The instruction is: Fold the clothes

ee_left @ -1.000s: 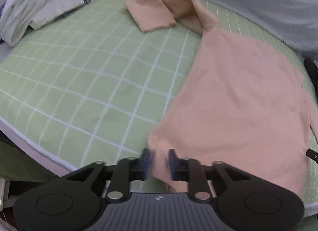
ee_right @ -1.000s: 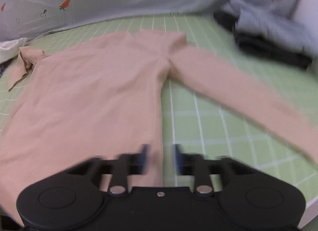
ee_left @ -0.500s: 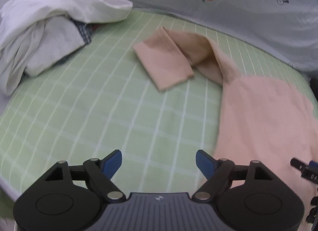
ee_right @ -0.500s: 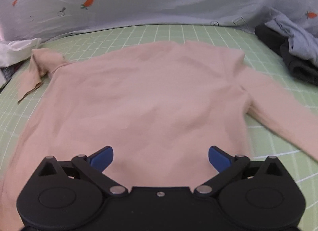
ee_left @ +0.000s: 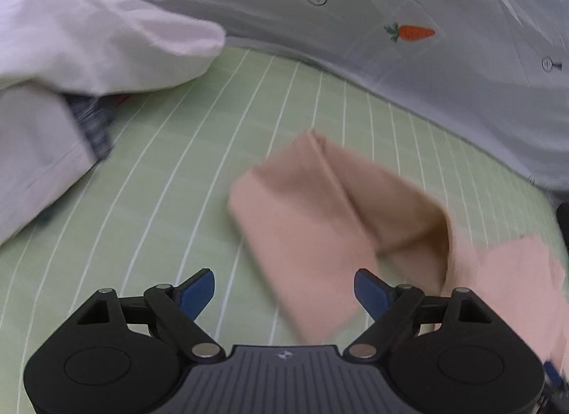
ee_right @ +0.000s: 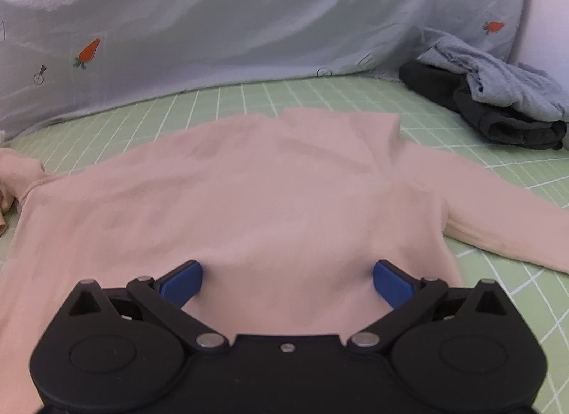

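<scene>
The pink top [ee_right: 249, 200] lies flat on the green mat [ee_right: 515, 165]. My right gripper [ee_right: 286, 280] is spread above its body, holding nothing. My left gripper [ee_left: 284, 293] is opening over the crumpled sleeve [ee_left: 320, 207]. I think straightening that sleeve comes next.

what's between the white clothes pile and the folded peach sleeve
Only bare green checked sheet lies between the white clothes pile and the folded peach sleeve, as the left wrist view shows.
</scene>
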The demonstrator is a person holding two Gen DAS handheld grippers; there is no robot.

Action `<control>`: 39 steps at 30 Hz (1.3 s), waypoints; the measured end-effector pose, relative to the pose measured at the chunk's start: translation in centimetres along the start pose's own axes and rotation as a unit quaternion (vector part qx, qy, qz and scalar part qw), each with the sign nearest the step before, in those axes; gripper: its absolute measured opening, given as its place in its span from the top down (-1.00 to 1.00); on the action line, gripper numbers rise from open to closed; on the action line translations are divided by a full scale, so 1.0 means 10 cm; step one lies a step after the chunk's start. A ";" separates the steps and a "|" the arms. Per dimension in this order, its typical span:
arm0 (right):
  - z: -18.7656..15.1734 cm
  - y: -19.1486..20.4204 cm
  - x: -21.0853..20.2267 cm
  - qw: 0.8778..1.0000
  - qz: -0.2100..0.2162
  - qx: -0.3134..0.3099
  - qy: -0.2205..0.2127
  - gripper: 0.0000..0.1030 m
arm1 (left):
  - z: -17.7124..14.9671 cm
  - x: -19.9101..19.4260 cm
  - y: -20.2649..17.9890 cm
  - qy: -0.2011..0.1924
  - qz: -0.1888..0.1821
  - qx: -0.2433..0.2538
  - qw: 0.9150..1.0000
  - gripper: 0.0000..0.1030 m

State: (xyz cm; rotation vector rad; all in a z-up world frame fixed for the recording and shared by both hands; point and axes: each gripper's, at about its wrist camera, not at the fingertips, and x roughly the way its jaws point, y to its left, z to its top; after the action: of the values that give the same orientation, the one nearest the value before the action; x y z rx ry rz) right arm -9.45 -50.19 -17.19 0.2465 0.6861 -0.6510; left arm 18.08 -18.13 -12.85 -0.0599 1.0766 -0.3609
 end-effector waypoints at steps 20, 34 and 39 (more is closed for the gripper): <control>0.00 0.02 0.06 1.000 -0.006 0.002 -0.012 -1.00 | 0.37 0.51 -0.17 -0.019 0.050 0.059 0.997 0.82; 0.01 0.03 0.05 1.000 -0.004 0.002 -0.012 -1.00 | -0.30 -0.78 0.02 -0.165 0.201 0.185 0.948 0.82; 0.01 0.01 0.05 1.000 -0.002 0.000 -0.012 -1.00 | -0.89 -0.83 -0.02 -0.129 0.207 0.209 0.947 0.76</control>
State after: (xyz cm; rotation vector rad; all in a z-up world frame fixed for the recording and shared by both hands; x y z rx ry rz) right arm -9.03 -50.35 -17.49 0.2378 0.6625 -0.6568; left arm 6.82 -14.53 -10.02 0.4809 0.7103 -0.1874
